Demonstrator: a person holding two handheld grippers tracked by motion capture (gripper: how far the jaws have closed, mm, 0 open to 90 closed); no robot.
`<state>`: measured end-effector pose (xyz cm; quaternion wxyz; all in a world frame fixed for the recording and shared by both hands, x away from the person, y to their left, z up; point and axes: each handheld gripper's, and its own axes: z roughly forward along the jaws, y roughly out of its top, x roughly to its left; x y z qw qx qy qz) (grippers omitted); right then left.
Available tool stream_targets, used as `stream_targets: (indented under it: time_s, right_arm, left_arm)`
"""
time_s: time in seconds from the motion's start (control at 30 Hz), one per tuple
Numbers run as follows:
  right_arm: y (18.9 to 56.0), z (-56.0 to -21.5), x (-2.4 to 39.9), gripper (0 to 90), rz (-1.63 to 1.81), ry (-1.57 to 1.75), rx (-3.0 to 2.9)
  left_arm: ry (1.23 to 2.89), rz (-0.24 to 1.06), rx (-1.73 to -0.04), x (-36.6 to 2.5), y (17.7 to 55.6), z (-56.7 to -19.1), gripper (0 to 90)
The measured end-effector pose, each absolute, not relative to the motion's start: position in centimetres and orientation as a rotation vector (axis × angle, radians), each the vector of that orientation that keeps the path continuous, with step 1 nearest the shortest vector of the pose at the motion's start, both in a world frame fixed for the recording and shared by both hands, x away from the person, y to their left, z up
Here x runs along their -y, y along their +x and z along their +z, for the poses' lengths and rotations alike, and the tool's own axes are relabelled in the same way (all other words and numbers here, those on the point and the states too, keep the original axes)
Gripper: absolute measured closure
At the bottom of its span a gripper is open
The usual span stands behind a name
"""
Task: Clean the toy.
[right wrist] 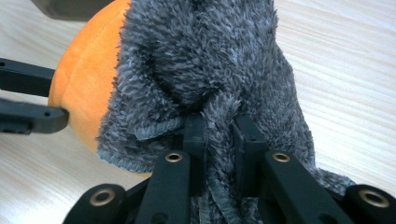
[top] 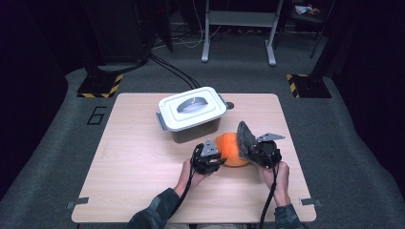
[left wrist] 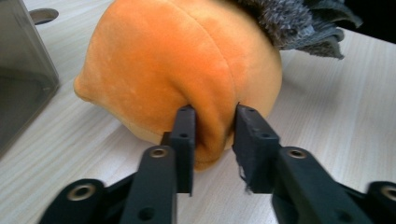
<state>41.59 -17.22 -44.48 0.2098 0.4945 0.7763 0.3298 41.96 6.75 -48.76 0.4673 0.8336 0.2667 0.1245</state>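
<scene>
Now your orange plush toy point(top: 230, 149) lies at the lower right of centre in the high view, round and soft, with a small tip pointing left in the left gripper view. Your left gripper point(left wrist: 212, 140) stands narrow around a fold of it, one pad off. Your right gripper point(right wrist: 218, 140) pinches the grey fuzzy cloth point(right wrist: 205, 70) against it. The white-lidded box point(top: 192, 114) is closed; I cannot tell its contents.

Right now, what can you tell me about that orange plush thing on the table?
The orange plush is a soft, rounded, velvety toy with stitched seams and a small nub at one end. It lies on the wooden table, beside the white-lidded box. A pinched fold of it sits between the left gripper jaws; the far jaw looks just off it. A fuzzy grey cloth, held by the right gripper, leans against its other side.
</scene>
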Motion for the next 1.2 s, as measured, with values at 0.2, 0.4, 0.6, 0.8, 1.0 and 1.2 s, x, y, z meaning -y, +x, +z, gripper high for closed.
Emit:
stream_targets:
  time_s: [0.2, 0.4, 0.6, 0.8, 1.0, 1.2]
  right_arm:
    - [41.8, -44.5, 17.5, 78.3, 0.916, 1.38, -2.158]
    - [41.9, -44.5, 17.8, 78.2, 0.919, 1.385, -2.154]
    - [42.0, -44.6, 17.8, 78.2, 0.924, 1.378, -2.149]
    - [41.4, -44.1, 18.7, 78.2, 0.962, 1.362, -2.121]
    - [39.7, -41.6, 17.7, 78.2, 1.016, 1.273, -2.122]
    - [39.4, -41.2, 15.4, 78.0, 1.018, 1.205, -2.186]
  left_arm:
    - [2.039, 0.375, -0.651, -7.1, 41.3, -48.8, 50.1]
    - [2.029, 0.398, -0.678, -7.2, 41.6, -49.1, 44.3]
    - [2.065, 0.424, -0.664, -5.7, 41.7, -49.4, 59.4]
    - [2.039, 0.39, -0.646, -5.7, 41.8, -49.0, 75.6]
    - [2.01, 0.337, -0.639, -6.0, 41.5, -48.1, 78.5]
    - [1.993, 0.284, -0.613, -6.1, 40.8, -47.4, 78.9]
